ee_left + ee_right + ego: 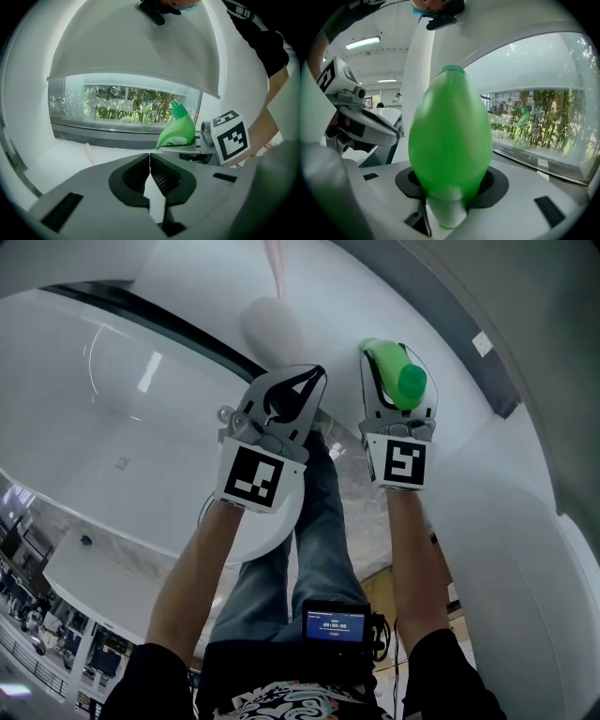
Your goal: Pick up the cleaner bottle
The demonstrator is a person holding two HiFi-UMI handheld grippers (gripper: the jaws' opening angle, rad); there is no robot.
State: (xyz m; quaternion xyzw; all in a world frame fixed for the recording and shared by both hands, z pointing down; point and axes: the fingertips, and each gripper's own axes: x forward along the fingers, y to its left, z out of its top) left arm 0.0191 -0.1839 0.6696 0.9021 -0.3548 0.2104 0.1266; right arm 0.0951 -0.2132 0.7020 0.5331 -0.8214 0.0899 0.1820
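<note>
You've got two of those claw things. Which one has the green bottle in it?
The right gripper: the green cleaner bottle stands between its jaws. The left gripper beside it has its jaws together with nothing between them.

Bright daylight enters through the window point(126, 110); the white wall point(140, 42) glares. Gripper views bend at the edges; the near bottle point(450, 136) is blurred.
</note>
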